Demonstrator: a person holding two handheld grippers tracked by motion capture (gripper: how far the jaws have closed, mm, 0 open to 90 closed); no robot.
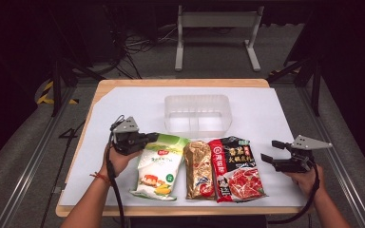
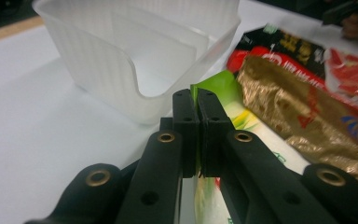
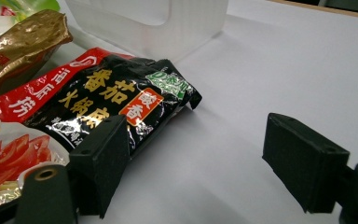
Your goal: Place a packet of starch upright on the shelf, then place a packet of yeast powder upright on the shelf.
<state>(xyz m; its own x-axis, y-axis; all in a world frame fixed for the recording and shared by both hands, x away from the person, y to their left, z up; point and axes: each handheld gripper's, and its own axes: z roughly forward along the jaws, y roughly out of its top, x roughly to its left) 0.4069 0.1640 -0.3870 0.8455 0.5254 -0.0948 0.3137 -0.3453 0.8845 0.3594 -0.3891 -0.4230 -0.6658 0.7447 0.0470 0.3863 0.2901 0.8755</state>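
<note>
The left gripper [image 1: 148, 138] has its jaws pressed together on the top edge of the green and white pouch [image 1: 159, 168], pinching the green seal right at the corner nearest the clear plastic bin [image 1: 198, 115]. The pouch lies flat on the tabletop [image 1: 123, 102], leftmost of 3 packets; the gold packet [image 1: 199, 169] sits just beside it, edges touching or nearly so, then the red and black packet [image 1: 235, 167]. The bin is empty and stands just behind the row, approx. centre.

The right gripper [image 1: 276, 153] hovers at the right of the red and black packet, jaws spread wide, nothing between them.

Risks from here, as I judge it:
- Grip is on thin film only, near 1 corner. On a lift the pouch would likely hang slanted and swing, and the film could slip out of the jaws.
- The pouch's long edge is v. close to the gold packet, so a sideways drag could shove that packet out of line.
- The bin is light-looking, w/ a divider inside. A dangling pouch could catch the near wall and push the bin back rather than drop in.
</note>
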